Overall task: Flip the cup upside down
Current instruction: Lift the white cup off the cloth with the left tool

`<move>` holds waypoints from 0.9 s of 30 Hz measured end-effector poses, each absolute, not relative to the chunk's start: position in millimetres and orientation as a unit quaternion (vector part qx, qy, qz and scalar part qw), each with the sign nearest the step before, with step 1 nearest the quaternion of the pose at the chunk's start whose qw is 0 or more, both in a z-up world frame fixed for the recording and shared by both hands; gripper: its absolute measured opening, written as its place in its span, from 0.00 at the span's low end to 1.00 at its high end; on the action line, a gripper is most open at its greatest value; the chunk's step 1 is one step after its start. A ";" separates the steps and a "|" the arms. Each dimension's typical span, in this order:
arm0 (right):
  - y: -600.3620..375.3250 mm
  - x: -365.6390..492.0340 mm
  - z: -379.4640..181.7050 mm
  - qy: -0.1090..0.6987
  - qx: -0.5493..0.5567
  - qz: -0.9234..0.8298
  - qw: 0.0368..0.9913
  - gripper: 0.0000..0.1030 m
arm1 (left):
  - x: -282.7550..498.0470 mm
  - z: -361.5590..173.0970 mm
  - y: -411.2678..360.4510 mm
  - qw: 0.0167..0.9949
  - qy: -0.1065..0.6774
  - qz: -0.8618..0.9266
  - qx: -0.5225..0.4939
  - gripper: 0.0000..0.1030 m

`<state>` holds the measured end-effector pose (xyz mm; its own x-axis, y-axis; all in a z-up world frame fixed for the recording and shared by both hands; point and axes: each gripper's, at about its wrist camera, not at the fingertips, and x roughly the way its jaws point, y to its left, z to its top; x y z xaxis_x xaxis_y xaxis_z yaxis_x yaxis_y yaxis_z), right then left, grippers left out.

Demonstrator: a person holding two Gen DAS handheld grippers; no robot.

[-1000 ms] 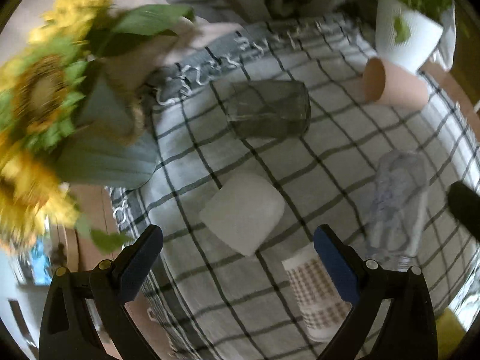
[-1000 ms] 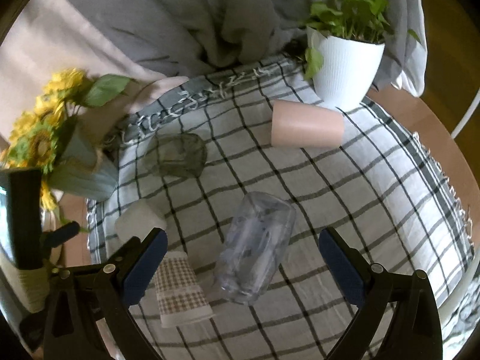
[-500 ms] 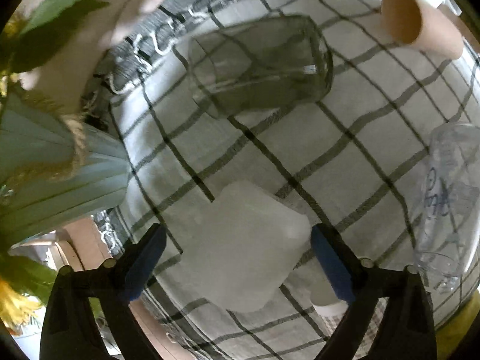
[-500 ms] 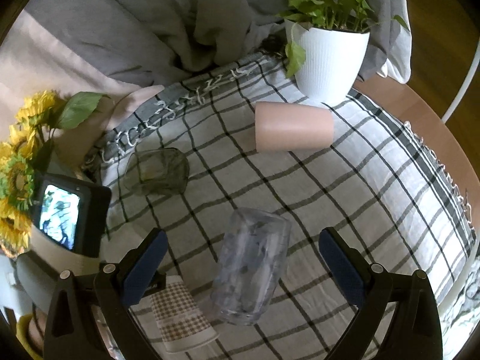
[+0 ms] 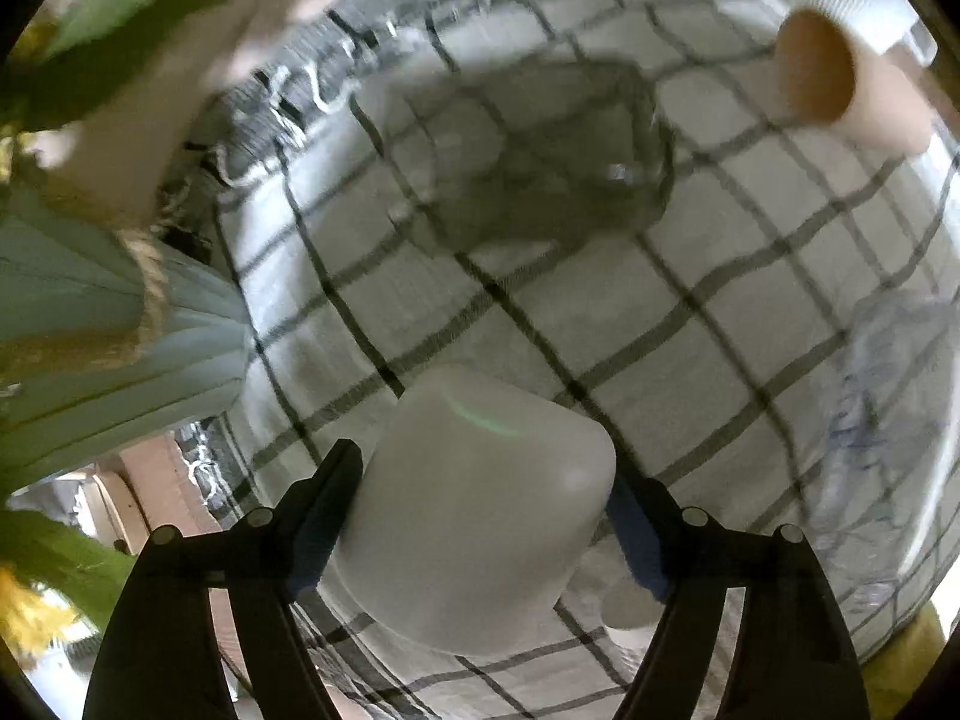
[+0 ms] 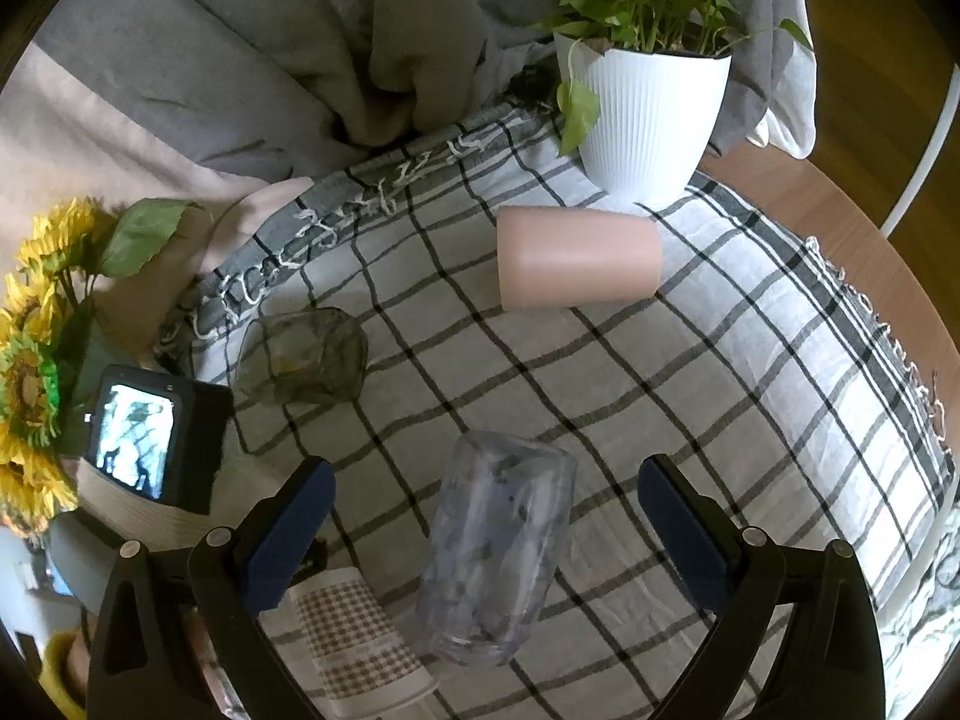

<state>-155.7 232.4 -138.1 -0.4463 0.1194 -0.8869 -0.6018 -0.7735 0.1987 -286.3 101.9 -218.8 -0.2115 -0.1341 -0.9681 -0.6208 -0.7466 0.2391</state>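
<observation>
A frosted white cup (image 5: pixel 474 504) lies on its side on the checked cloth, between the fingers of my left gripper (image 5: pixel 480 516). The blue pads sit against both of its sides, so the gripper is shut on it. In the right wrist view the left gripper's camera unit (image 6: pixel 150 444) hides this cup. My right gripper (image 6: pixel 480 534) is open and empty, hovering above a clear patterned cup (image 6: pixel 498 546) lying on its side.
On the cloth also lie a dark green glass (image 5: pixel 540 168) (image 6: pixel 306 360), a pink cup (image 6: pixel 576 264) (image 5: pixel 840 90) and a checked paper cup (image 6: pixel 354 636). A sunflower vase (image 5: pixel 90 330) stands left, a white plant pot (image 6: pixel 648 114) at the back.
My left gripper has moved forward and down to the white cup and closed around it. My right gripper has drifted slightly and stays open.
</observation>
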 end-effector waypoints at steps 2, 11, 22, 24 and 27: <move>234.7 -154.4 -135.9 0.251 -0.475 0.814 0.221 0.99 | -282.0 -203.3 101.6 0.171 0.297 0.729 -0.593 0.76; 259.6 -127.9 -118.8 0.265 -0.467 0.820 0.196 0.98 | -220.0 -125.2 100.1 0.188 0.207 0.804 -0.525 0.76; 271.4 -75.0 -106.1 0.197 -0.483 0.839 0.157 0.98 | -124.1 -111.9 95.8 0.188 0.086 0.825 -0.526 0.76; 273.2 -66.0 -110.1 0.185 -0.491 0.838 0.148 0.98 | -111.7 -118.9 99.4 0.187 0.076 0.822 -0.532 0.76; 277.6 -52.6 -115.5 0.165 -0.498 0.839 0.143 0.98 | -93.0 -132.9 106.3 0.181 0.054 0.817 -0.544 0.76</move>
<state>-52.6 277.6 -115.5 -0.4634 0.0756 -0.8829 -0.4047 -0.9044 0.1350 -93.0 106.3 -132.9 -0.3422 0.2370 -0.9093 -0.3550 -0.9286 -0.1084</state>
